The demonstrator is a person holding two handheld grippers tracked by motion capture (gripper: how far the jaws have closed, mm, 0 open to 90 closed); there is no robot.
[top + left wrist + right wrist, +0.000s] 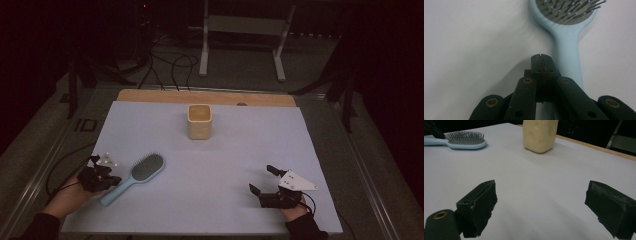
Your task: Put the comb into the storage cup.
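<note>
A white sheet (225, 165) covers most of the table (210, 96), whose bare wooden edge runs along the far side at 12 o'clock. Near the sheet's far middle, toward 12 o'clock from centre, stands a cream cup (199, 121), upright, its mouth open to the high view; the right gripper view shows its dimpled wall (539, 135) well ahead of the jaws.

A pale blue brush (135, 177) lies flat at about 8 o'clock on the sheet, bristles up, its oval head pointing toward 1 o'clock and its handle running back toward 7 o'clock. It is well apart from the cup.

The left gripper (107, 181) sits at the handle's near end, held by a hand (67, 197) that enters from the bottom left corner. In the left gripper view its jaws are pressed together with nothing between them (541, 65), clenched on themselves, and the brush handle (569, 55) runs just beside them on their right. Whether the jaws touch the handle cannot be told.

The right gripper (261, 179) rests at about 4 o'clock on the sheet, well apart from brush and cup. Its jaws stand spread wide and released (541, 205), with bare sheet between them.
</note>
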